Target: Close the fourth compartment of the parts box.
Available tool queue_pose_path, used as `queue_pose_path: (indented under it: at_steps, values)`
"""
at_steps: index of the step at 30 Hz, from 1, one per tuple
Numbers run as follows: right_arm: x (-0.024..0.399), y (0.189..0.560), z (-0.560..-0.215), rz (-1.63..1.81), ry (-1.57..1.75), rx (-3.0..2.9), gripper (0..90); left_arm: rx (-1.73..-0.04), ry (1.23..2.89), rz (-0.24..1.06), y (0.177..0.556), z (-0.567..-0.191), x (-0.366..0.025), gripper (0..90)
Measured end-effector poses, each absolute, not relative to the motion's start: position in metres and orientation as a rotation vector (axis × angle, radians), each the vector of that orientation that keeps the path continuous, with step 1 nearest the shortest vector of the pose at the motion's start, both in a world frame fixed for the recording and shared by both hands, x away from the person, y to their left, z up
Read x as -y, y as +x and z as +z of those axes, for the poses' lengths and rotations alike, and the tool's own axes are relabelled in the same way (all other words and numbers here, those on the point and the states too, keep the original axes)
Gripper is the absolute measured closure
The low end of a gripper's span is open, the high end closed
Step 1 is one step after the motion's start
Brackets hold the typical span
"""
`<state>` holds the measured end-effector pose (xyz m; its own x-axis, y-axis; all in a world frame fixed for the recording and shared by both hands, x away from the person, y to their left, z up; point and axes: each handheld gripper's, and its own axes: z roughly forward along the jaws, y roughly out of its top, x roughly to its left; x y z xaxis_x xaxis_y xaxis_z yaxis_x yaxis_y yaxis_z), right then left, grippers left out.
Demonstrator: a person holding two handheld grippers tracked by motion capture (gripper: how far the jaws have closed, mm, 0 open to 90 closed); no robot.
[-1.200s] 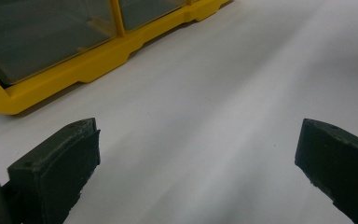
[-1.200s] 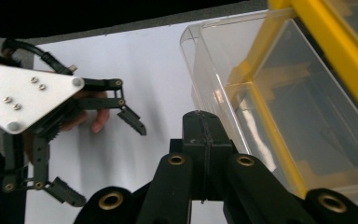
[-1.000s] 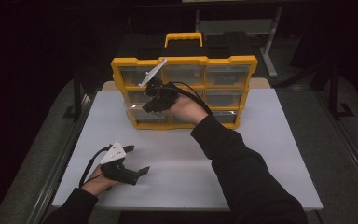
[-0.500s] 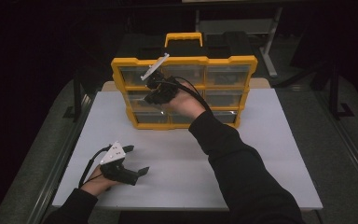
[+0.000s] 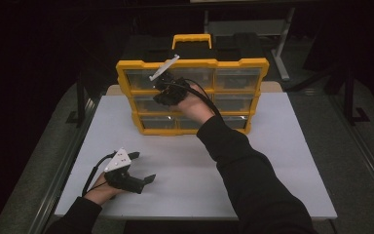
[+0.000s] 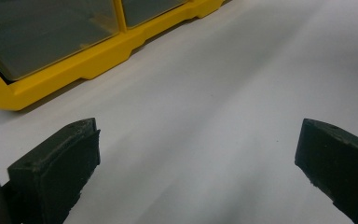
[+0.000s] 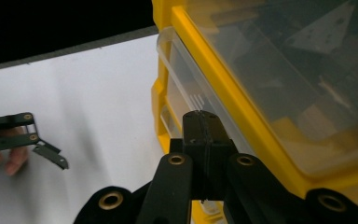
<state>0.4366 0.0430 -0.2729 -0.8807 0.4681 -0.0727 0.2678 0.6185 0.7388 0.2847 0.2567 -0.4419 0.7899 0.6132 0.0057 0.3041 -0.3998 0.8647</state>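
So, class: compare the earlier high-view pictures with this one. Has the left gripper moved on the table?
No. The left gripper rests at the same spot on the white table, the same way off the yellow drawer cabinet.

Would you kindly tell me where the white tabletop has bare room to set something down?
The widest bare patch is the table right of the sleeve, below the yellow drawer cabinet. Another lies between the cabinet and the left claw. It is crowded at the cabinet's front, where the right claw, shut, meets a drawer.
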Motion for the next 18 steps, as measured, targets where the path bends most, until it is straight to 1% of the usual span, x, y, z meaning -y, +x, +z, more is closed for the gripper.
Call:
queue_pose_path:
  at_steps: [8, 14, 18]
  values:
    - [-0.019, 0.428, -0.277, 1.195, 0.655, -2.608, 88.5, -0.682, 2.013, 0.398, 0.284, -0.442, -0.256, 0.0]
    - [0.0, 0.418, -0.281, 1.238, 0.67, -2.626, 81.1, -0.683, 2.016, 0.398, 0.285, -0.442, -0.255, 0.0]
    - [0.011, 0.412, -0.284, 1.242, 0.678, -2.628, 73.3, -0.685, 2.016, 0.396, 0.285, -0.443, -0.255, 0.0]
